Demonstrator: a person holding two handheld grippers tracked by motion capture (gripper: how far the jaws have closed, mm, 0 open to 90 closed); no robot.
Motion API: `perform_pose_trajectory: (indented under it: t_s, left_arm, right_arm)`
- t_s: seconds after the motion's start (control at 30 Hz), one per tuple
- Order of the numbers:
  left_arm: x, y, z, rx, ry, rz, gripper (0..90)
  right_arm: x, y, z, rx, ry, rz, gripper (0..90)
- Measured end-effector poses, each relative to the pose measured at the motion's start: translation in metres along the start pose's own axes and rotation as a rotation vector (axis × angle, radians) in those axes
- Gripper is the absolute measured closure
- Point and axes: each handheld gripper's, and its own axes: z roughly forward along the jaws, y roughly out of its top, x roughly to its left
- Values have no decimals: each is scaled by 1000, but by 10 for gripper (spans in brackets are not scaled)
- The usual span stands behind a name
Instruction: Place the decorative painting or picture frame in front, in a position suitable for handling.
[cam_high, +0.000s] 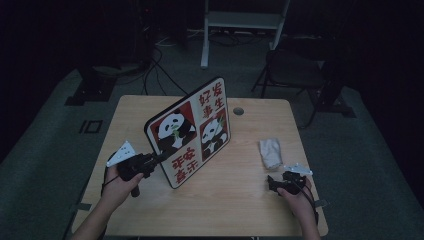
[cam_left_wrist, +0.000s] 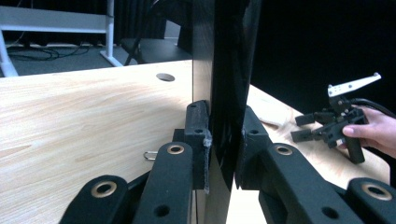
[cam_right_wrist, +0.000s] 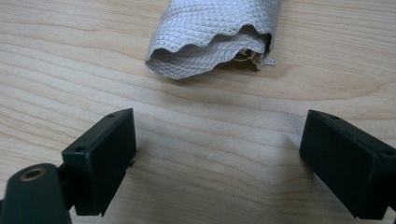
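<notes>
A square board (cam_high: 192, 131) printed with two pandas and red characters stands tilted up on the wooden table (cam_high: 240, 200). My left gripper (cam_high: 156, 160) is shut on its lower left edge. In the left gripper view the board's dark edge (cam_left_wrist: 224, 84) is pinched between the two pads (cam_left_wrist: 198, 135). A folded grey-white cloth (cam_high: 270, 152) lies at the table's right side. My right gripper (cam_high: 272, 183) rests on the table just before the cloth (cam_right_wrist: 215, 35), jaws wide open with bare wood between them. The right gripper (cam_left_wrist: 322, 128) also appears far off in the left gripper view.
A round cable hole (cam_high: 238, 111) sits near the table's far edge. Beyond the table stand a white frame (cam_high: 240, 22), a dark chair (cam_high: 290, 70) and floor cables. A small metal clip (cam_left_wrist: 150, 155) lies on the wood beside the left jaws.
</notes>
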Motion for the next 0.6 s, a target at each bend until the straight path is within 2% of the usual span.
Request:
perform_pose_trajectory:
  t_s: [0.13, 0.6]
  left_arm:
    - [-7, -1, -2, 5, -3, 17, 793]
    - [-27, -8, -13, 17, -41, 27, 793]
  right_arm:
    - [0, 0, 0, -1, 0, 0, 103]
    - [0, 0, 0, -1, 0, 0, 103]
